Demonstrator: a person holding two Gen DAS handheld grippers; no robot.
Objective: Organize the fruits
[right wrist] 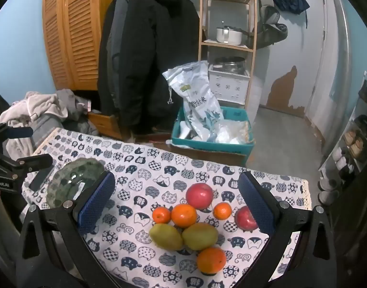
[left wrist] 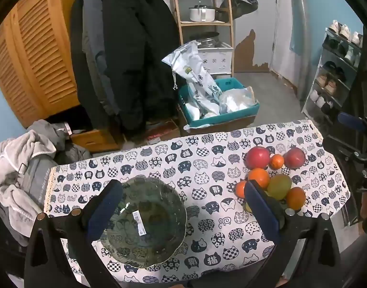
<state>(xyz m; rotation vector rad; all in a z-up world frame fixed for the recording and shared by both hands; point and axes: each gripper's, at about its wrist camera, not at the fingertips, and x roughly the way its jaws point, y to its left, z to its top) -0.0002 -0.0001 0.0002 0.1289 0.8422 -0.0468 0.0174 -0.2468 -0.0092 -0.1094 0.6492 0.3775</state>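
Observation:
A green glass plate [left wrist: 145, 223] lies empty on the cat-print tablecloth [left wrist: 207, 168]; it also shows in the right wrist view [right wrist: 70, 180]. My left gripper [left wrist: 183, 206] is open above it, holding nothing. To the right lies a pile of fruit: two red apples [right wrist: 199, 195] [right wrist: 243, 217], several oranges [right wrist: 184, 214] and two green mangoes [right wrist: 166, 236] [right wrist: 199, 236]. My right gripper [right wrist: 177, 201] is open above the pile, empty. The pile shows in the left wrist view too, with one apple [left wrist: 257, 157] at the back.
The table's far edge [right wrist: 207, 153] drops to the floor, where a teal crate [right wrist: 212, 141] of bags sits. A heap of clothes [left wrist: 20, 168] lies left of the table. A shoe rack [left wrist: 332, 72] stands at the right. Dark coats [left wrist: 121, 55] hang behind.

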